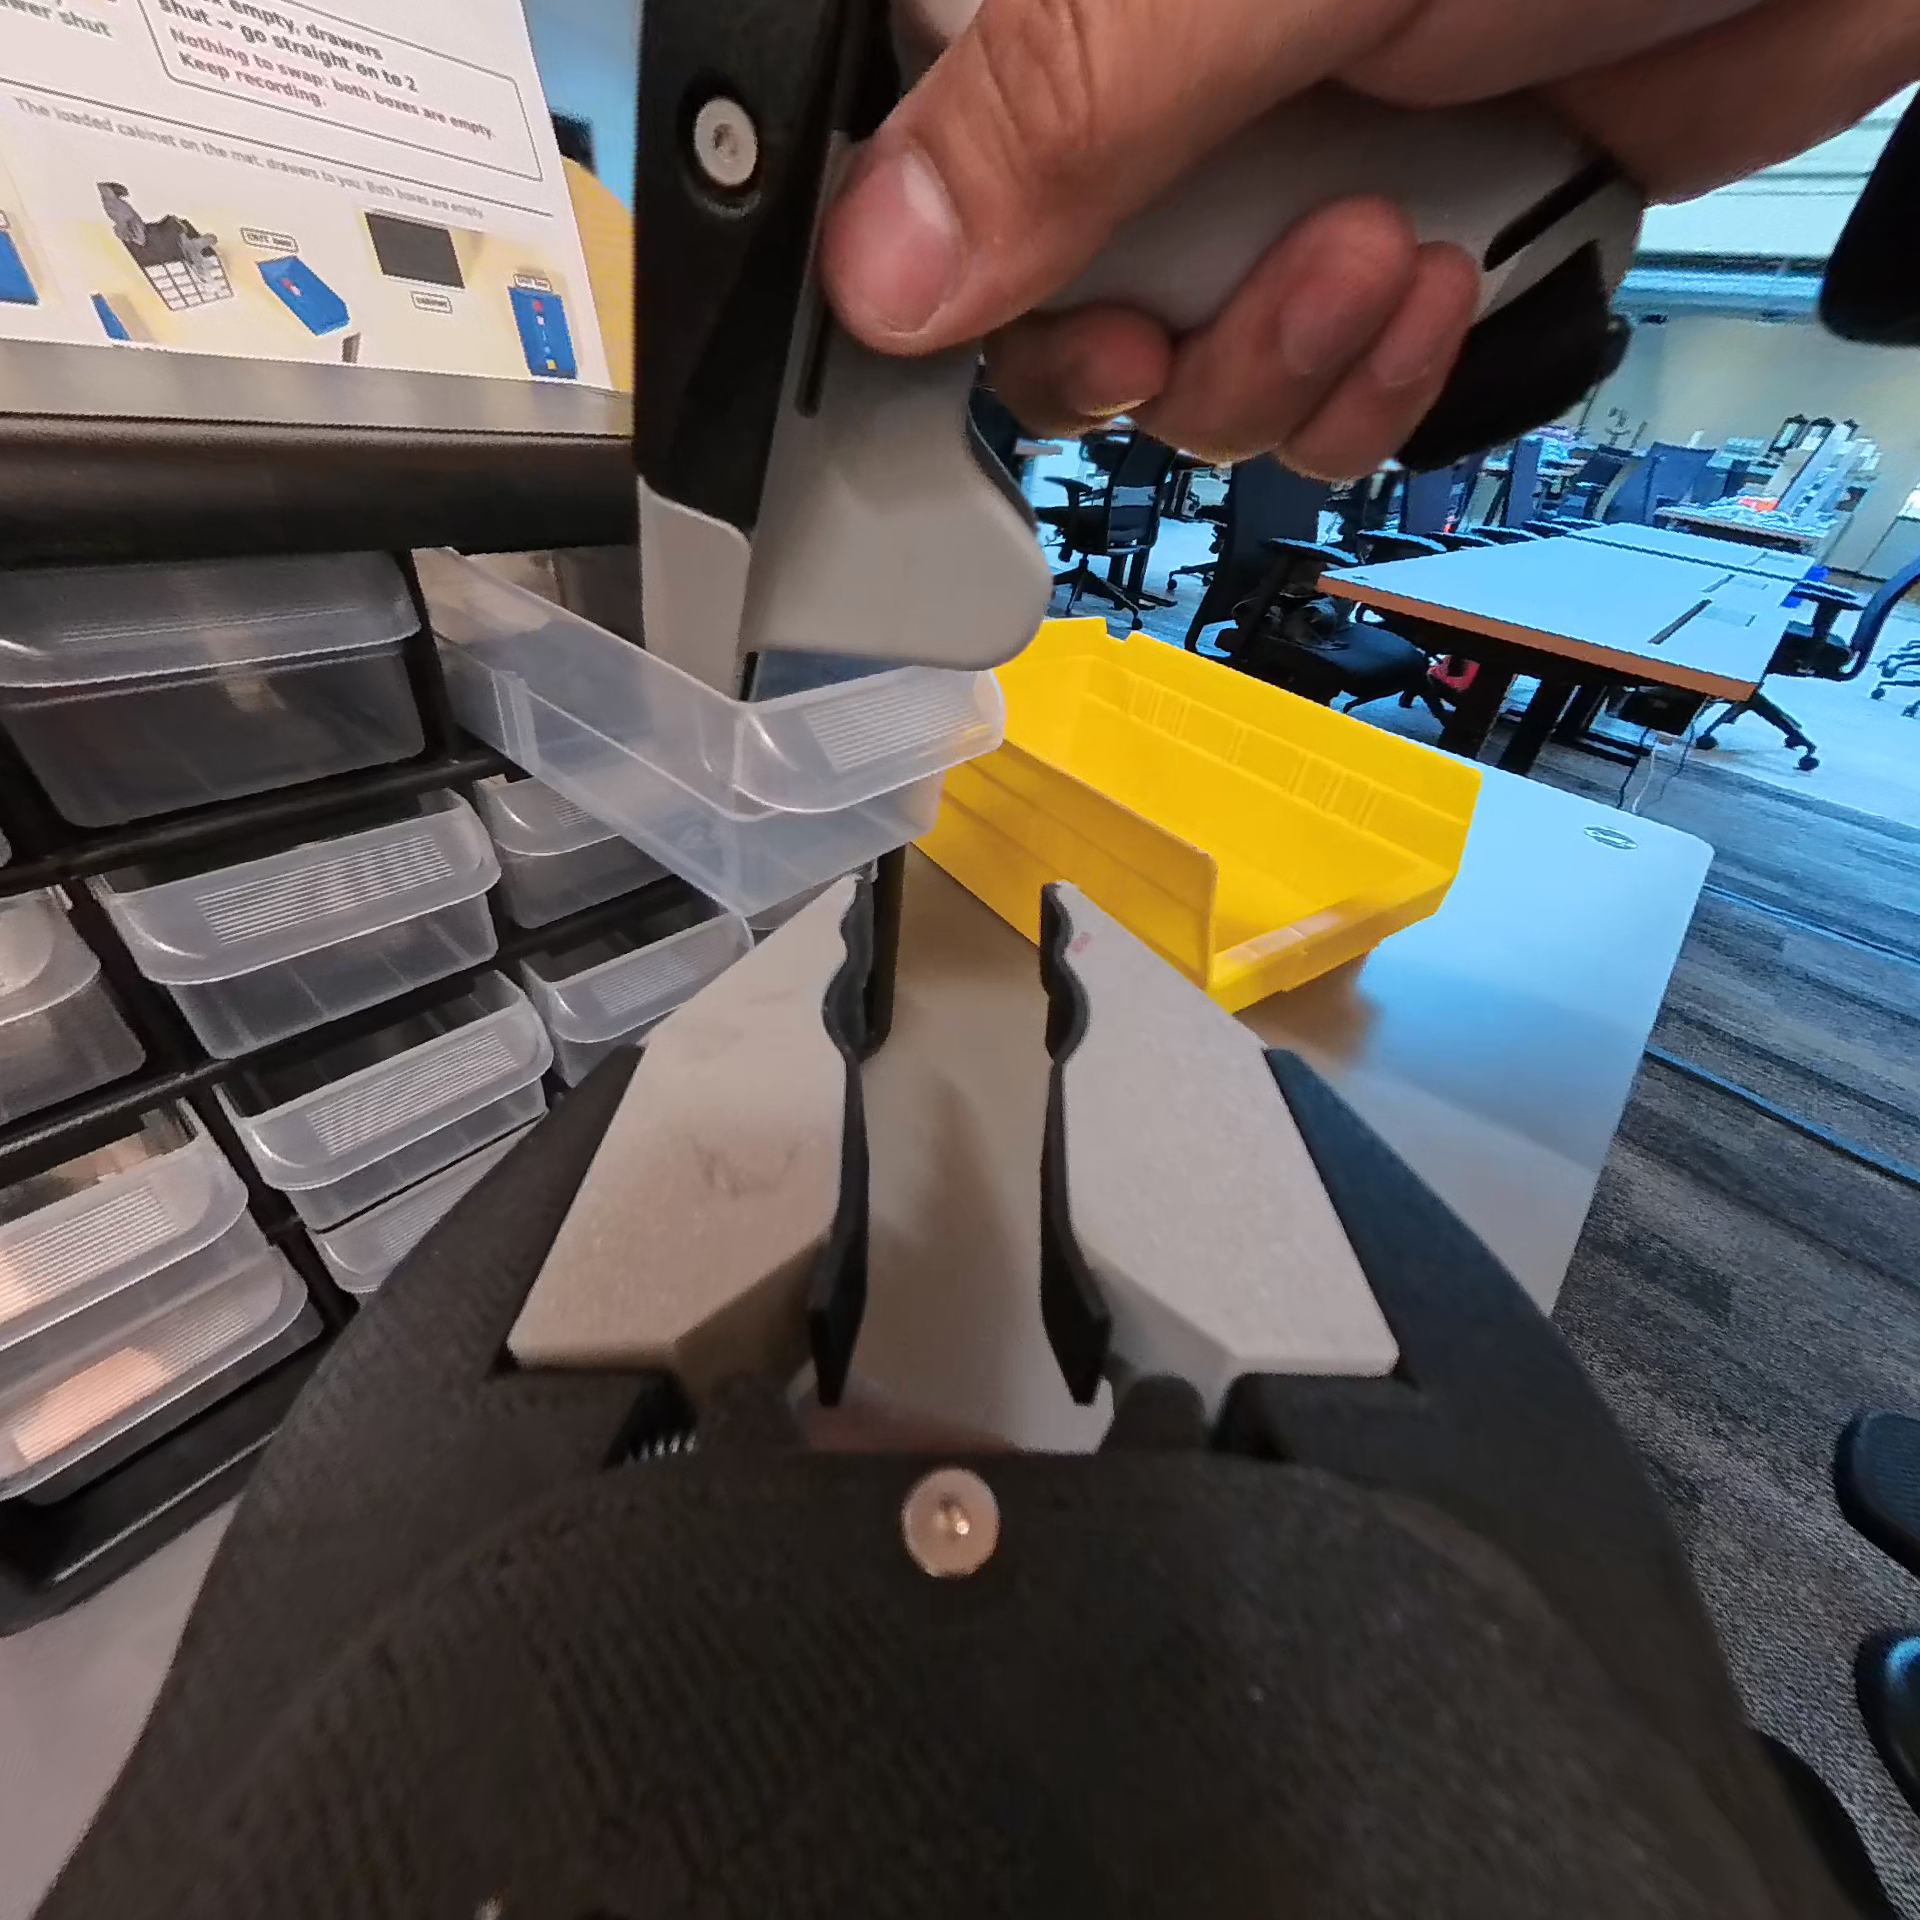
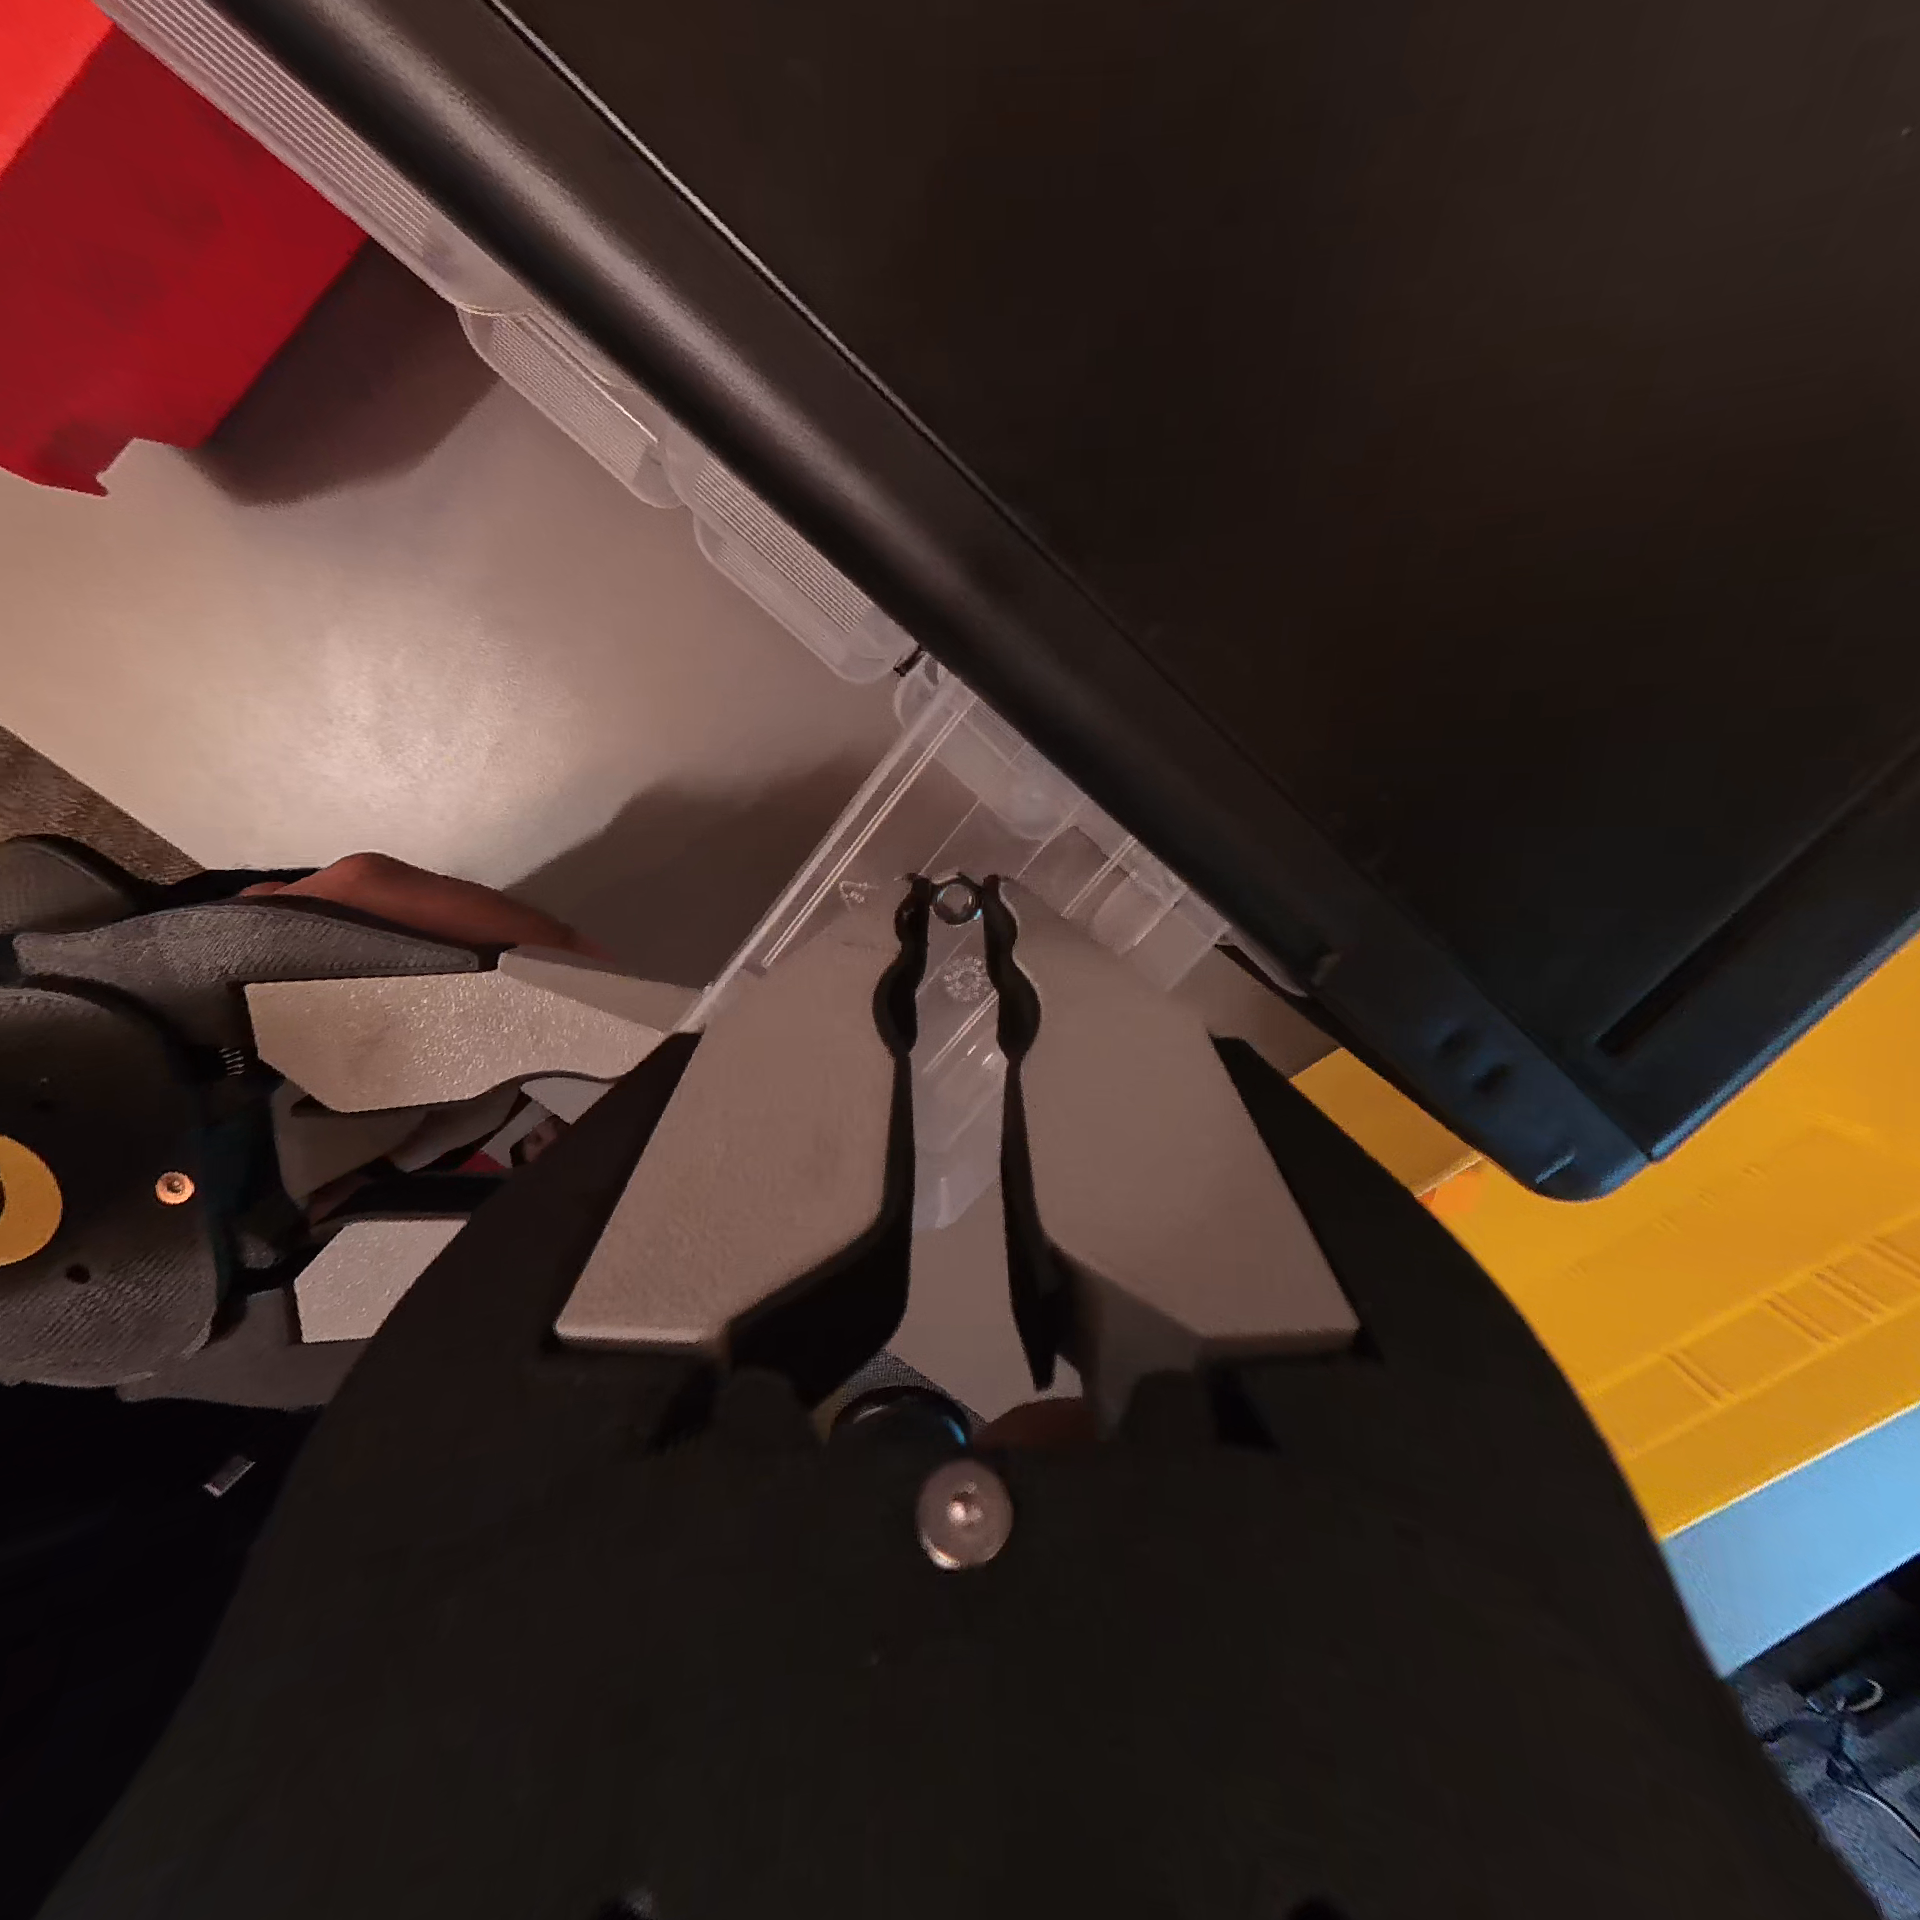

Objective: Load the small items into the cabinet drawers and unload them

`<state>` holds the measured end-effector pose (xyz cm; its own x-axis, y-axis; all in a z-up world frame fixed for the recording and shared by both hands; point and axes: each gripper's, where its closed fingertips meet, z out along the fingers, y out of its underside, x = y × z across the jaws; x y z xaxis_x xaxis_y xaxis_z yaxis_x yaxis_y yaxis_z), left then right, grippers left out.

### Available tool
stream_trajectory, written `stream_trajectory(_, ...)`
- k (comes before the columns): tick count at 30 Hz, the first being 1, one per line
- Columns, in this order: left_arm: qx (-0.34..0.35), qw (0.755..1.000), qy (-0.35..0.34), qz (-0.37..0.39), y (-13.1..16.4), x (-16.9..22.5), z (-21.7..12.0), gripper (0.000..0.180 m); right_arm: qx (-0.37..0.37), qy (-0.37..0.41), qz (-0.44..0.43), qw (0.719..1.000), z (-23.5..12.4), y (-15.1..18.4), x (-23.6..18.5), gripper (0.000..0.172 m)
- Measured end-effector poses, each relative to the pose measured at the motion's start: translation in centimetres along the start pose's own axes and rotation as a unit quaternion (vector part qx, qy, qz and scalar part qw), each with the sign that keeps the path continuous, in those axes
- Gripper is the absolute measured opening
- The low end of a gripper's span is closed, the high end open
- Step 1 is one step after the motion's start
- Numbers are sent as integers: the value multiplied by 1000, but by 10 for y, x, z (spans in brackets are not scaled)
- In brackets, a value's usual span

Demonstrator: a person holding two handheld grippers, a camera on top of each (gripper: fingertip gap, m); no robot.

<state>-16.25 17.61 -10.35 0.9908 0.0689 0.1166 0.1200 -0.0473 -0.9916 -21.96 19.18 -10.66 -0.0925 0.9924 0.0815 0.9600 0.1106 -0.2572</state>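
Two grippers work at our cabinet (image 1: 312, 468); our right gripper (image 2: 953, 894) reaches down into the pulled-out clear drawer (image 1: 727, 748), its fingertips (image 2: 916, 914) pinching a small metal nut (image 2: 952, 900) lying there; our left gripper (image 1: 951, 914) hangs unclenched and bare below that drawer, near the yellow bin (image 1: 1299, 810) on the table (image 1: 1507, 1039)

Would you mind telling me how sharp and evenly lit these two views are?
Left wrist view: bright daylight, wide-angle bending at the edges, soft motion blur on the clear drawer and the hand; the yellow bin reads crisp. Right wrist view: dim and warm-tinted, the black cabinet nearly featureless, glare on the table, a dark shadow beside the drawer.
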Motion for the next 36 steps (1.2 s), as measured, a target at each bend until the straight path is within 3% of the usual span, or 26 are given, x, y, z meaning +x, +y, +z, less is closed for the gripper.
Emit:
stream_trajectory(10, 0, 1000, 1, 1, 0, 1, 0, 29, 3, -2, -2, 1000, -4, 1, -1, 7)
stream_trajectory(18, -4, 1000, 3, 3, 2, 3, 2, 29, 74, -15, 3, 997, -46, -6, 2, 7)
stream_trajectory(22, -1, 1000, 2, 0, 1, 2, 0, 29, 139, -10, 37, 990, -85, 10, 33, 7)
stream_trajectory(25, -3, 1000, 4, -3, 2, 2, 0, 29, 158, 20, 78, 984, -94, 45, 77, 8)
stream_trajectory(29, -10, 1000, 6, -2, 6, 5, 4, 30, 123, 56, 155, 979, -59, 106, 140, 7)
stream_trajectory(36, -21, 1000, 4, 4, 13, 8, 9, 30, 33, 91, 255, 962, 55, 179, 217, 7)
